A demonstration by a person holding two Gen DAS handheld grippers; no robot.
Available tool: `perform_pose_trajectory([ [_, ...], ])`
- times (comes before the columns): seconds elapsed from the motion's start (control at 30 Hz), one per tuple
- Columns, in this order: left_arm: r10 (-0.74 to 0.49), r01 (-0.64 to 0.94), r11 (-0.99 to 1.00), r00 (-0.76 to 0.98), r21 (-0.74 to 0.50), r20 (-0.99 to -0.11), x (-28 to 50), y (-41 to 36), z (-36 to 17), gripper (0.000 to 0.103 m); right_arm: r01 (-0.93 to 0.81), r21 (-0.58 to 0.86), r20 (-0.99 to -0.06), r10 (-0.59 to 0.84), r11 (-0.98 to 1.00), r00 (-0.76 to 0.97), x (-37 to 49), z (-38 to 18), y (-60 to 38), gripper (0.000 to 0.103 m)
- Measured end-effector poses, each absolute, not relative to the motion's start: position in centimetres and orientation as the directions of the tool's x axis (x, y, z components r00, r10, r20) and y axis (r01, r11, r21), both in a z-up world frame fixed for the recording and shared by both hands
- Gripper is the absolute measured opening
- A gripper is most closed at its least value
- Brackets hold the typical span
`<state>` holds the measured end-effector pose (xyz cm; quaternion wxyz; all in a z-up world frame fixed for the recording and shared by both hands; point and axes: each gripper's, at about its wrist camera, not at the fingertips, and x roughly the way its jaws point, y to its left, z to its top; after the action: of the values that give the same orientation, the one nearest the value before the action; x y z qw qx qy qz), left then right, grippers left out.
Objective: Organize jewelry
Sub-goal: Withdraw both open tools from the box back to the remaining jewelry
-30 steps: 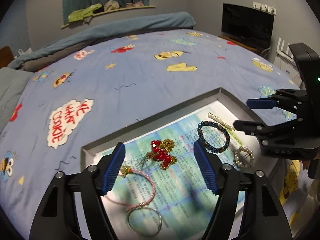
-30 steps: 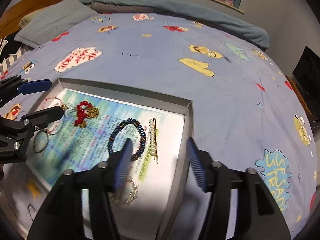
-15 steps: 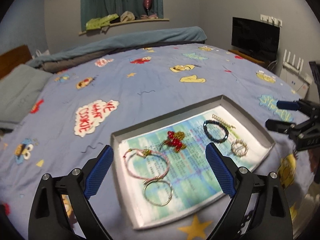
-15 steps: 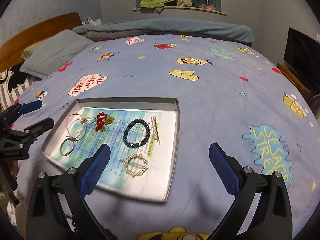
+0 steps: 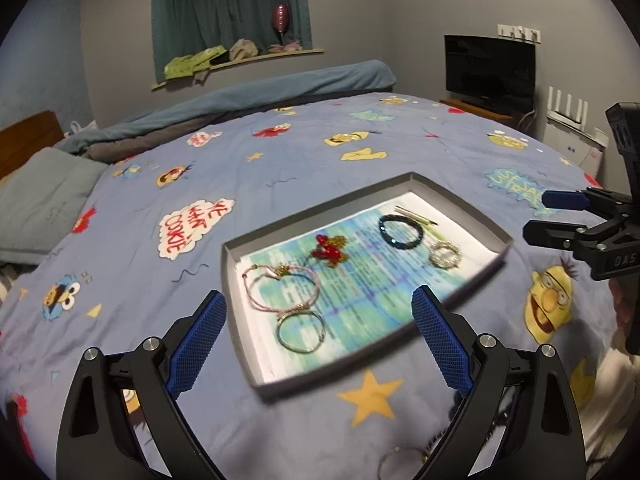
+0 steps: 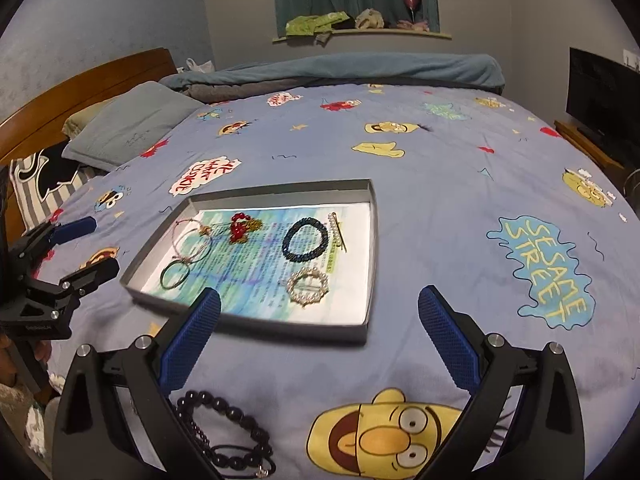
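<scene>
A grey tray lies on the bed, lined with printed paper. It holds a pink cord bracelet, a thin ring bangle, a red bead charm, a dark beaded bracelet, a pearl brooch and a pearl hair pin. My left gripper is open and empty, short of the tray's near edge. My right gripper is open and empty above the tray's near rim. A black bead bracelet lies on the bedspread under the right gripper.
The tray rests on a blue cartoon bedspread. A grey pillow and wooden headboard are at the far left. A TV stands at the right wall. A metal ring lies by the left gripper.
Both grippers have pulled back and up from the tray and opened wide. The whole tray now shows ahead of them. The jewelry has not moved.
</scene>
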<state>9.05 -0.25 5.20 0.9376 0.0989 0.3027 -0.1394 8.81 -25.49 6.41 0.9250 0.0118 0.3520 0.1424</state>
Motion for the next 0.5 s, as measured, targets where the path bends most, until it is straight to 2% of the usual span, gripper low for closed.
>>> perform_pose_trajectory([
  [0.27, -0.223, 0.309, 0.950, 0.786, 0.054, -0.576, 6.0, 1.3, 4.9, 0.094, -0.244, 0.112, -0.601, 0.262, 0.963, 0.755, 6.2, 5.7, -26.0, 0.098],
  [0.5, -0.185, 0.273, 0.960, 0.778, 0.058, -0.600, 4.0, 3.1, 2.7, 0.094, -0.258, 0.125, -0.613, 0.279, 0.958, 0.739, 4.6, 4.4, -26.4, 0.098],
])
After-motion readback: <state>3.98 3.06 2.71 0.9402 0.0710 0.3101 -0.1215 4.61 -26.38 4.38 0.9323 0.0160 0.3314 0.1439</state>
